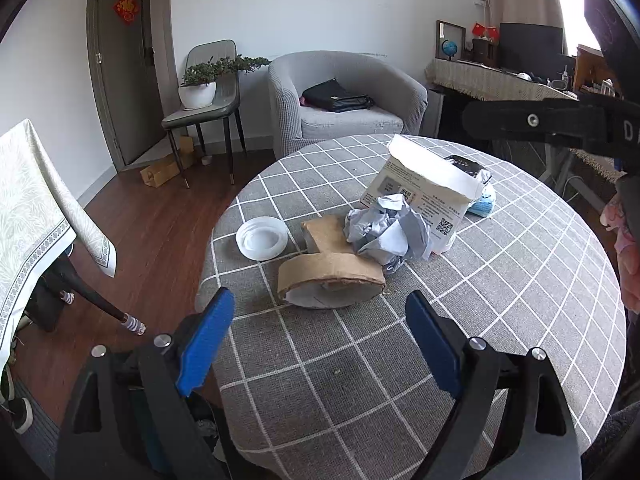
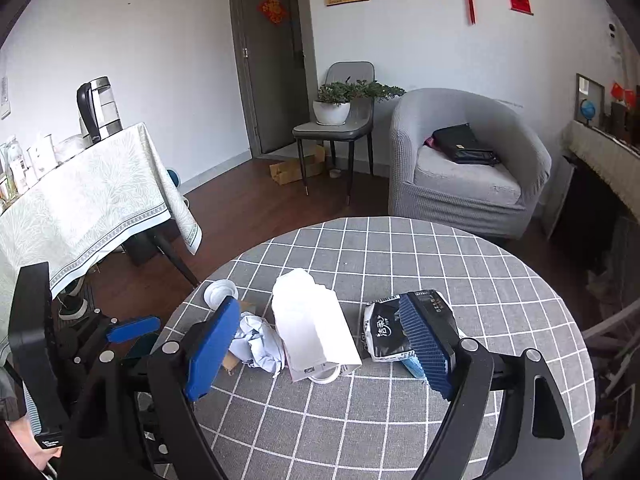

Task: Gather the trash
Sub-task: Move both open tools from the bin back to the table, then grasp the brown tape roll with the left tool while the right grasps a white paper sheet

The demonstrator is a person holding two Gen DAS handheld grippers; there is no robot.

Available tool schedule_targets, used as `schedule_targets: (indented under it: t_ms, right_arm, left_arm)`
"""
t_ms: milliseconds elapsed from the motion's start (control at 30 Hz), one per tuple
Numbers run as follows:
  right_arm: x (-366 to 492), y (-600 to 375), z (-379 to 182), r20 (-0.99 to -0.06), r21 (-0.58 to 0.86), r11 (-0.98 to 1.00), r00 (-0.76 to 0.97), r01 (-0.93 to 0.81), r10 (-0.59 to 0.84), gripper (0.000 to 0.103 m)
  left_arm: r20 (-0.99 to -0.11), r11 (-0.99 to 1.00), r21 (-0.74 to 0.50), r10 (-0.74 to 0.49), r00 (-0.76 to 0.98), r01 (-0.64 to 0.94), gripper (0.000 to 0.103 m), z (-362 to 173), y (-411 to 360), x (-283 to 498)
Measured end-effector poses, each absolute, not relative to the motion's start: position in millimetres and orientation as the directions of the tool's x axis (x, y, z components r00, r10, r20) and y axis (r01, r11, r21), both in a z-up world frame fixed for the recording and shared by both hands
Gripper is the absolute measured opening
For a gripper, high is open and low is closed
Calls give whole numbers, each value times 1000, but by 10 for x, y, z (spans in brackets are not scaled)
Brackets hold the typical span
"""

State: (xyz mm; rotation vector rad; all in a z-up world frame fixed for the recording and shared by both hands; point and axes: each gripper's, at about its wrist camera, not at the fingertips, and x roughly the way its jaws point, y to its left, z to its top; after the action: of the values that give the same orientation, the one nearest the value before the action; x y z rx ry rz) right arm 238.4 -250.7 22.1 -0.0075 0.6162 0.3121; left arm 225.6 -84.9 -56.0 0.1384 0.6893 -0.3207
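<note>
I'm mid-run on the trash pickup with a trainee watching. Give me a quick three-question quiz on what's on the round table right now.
1. True or false: the left tool is holding the torn cardboard piece.
2. Multiple choice: what lies closest to the table's left edge in the left wrist view? A) white plastic lid B) white paper box C) tissue pack
3. Fill in: the crumpled paper rests between the cardboard piece and the ____.

Key
1. False: both the left tool and the right tool stand open with nothing gripped.
2. A
3. White paper box
</note>
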Motion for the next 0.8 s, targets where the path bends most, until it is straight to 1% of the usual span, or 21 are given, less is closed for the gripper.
schedule_targets:
  t_ms: [167, 300, 467, 633, 800]
  right_arm:
    - [2378, -2599, 211, -572, 87, 955, 770, -284, 282, 83]
    - [2394, -2655, 170, -581, 92, 956, 765, -277, 277, 83]
    - [2411, -2722, 99, -595, 91, 959, 757, -270, 270, 83]
    - [2405, -2743, 62, -599, 88, 953, 749, -289, 282, 83]
    - [2365, -2732, 77, -586, 103, 935, 739, -340, 333, 83]
  left_arm:
    - [-654, 950, -9, -242, 716, 312, 87, -591, -864, 2363]
    - [-666, 951, -6, -234, 709, 309, 83, -617, -903, 2410]
    - [-680, 956, -10, -222, 698, 295, 66, -644, -953, 2468]
    - [-677, 955, -25, -233, 698, 295, 65, -635, -954, 2482]
    - [-675, 955, -27, -237, 698, 297, 65, -618, -906, 2420]
